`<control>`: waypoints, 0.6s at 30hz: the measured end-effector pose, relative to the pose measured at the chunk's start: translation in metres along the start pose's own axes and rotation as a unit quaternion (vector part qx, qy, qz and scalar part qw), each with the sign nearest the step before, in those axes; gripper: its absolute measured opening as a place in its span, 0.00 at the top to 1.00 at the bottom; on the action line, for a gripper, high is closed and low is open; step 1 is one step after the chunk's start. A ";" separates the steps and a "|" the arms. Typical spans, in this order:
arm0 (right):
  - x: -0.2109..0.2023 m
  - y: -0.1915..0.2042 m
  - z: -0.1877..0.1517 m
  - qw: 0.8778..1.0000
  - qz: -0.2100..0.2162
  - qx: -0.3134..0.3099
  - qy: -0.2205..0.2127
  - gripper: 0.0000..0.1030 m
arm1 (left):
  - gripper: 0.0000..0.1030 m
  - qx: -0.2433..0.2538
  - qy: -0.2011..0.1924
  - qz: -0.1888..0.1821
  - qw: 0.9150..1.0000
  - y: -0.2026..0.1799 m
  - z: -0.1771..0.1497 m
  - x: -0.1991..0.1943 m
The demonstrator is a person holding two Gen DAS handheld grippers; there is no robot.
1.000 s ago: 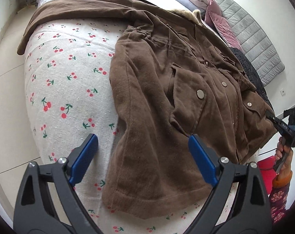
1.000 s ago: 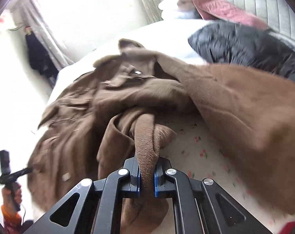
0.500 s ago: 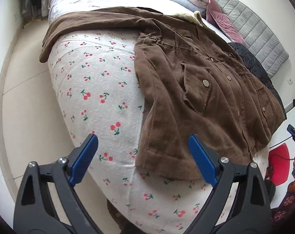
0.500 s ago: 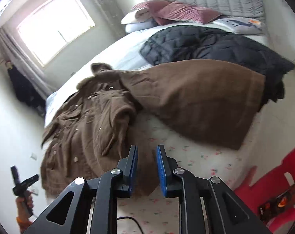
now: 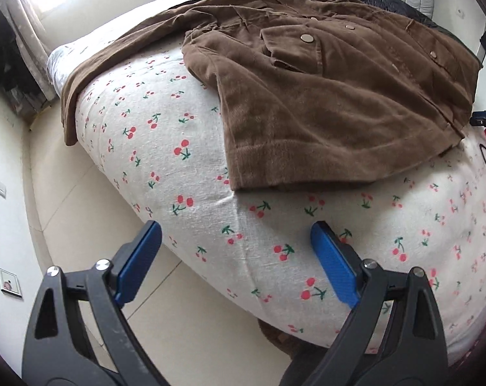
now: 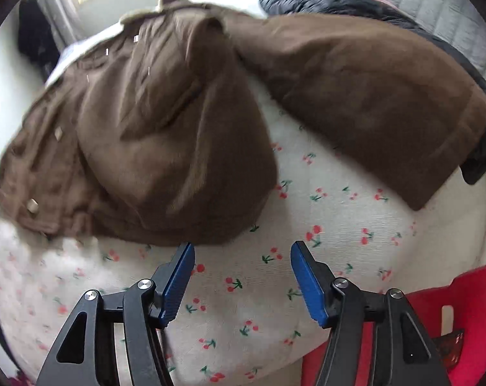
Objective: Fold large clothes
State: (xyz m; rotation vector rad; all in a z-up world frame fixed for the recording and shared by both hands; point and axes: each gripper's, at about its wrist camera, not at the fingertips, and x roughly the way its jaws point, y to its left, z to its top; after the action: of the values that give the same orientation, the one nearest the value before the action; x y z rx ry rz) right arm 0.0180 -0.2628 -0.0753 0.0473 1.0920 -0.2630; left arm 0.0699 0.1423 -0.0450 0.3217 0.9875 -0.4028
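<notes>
The left gripper (image 5: 236,251) hangs over the near corner of the bed (image 5: 387,225), its blue pads spread wide with nothing between them but cherry-print sheet; the right gripper (image 6: 243,273) hovers over the same sheet at the bed's foot, its jaws opening and empty, the left pad just short of the hem of the brown jacket (image 6: 165,135); a red stool (image 6: 452,315) sits below the bed's edge beside that gripper. The brown jacket (image 5: 339,96) lies front up across the middle of the bed, its hem towards the foot, snaps and a flap pocket showing; one sleeve (image 5: 82,80) trails over the bed's far side edge, the other (image 6: 371,96) spreads out flat over the sheet. Beyond the jacket, towards the head of the bed, lie a black quilted coat (image 6: 339,0) and pillows against a grey padded headboard (image 6: 435,3).
</notes>
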 end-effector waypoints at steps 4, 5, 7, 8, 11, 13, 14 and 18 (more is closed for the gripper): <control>0.008 0.006 0.013 0.998 -0.020 -0.031 -0.043 0.29 | 0.09 -0.031 -0.028 -0.007 0.999 0.007 0.014 0.007; 0.010 0.004 0.018 0.998 -0.018 -0.025 -0.050 0.29 | 0.10 -0.038 -0.034 -0.009 0.999 0.008 0.018 0.010; 0.011 0.003 0.028 0.997 -0.011 -0.023 -0.071 0.29 | 0.24 -0.052 -0.046 -0.023 0.997 0.009 0.025 0.014; 0.007 0.003 0.033 0.996 0.001 -0.025 -0.089 0.29 | 0.27 -0.059 -0.052 -0.036 0.996 0.007 0.028 0.013; -0.013 -0.002 0.049 0.988 0.063 -0.005 -0.141 0.29 | 0.50 -0.078 -0.084 -0.077 0.990 0.004 0.043 0.005; -0.025 -0.006 0.064 0.981 0.100 0.017 -0.167 0.29 | 0.51 -0.095 -0.099 -0.087 0.987 0.004 0.055 0.002; -0.029 -0.009 0.071 0.978 0.112 0.026 -0.177 0.29 | 0.51 -0.103 -0.105 -0.089 0.985 0.003 0.061 0.002; -0.020 -0.008 0.104 0.974 0.124 0.049 -0.181 0.29 | 0.52 -0.147 -0.106 -0.092 0.979 0.009 0.081 0.017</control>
State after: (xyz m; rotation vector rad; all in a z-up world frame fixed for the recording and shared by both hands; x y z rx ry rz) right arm 0.0982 -0.2841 -0.0092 0.2145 0.7000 -0.0930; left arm 0.1422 0.1118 -0.0169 -0.0811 0.8549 -0.4425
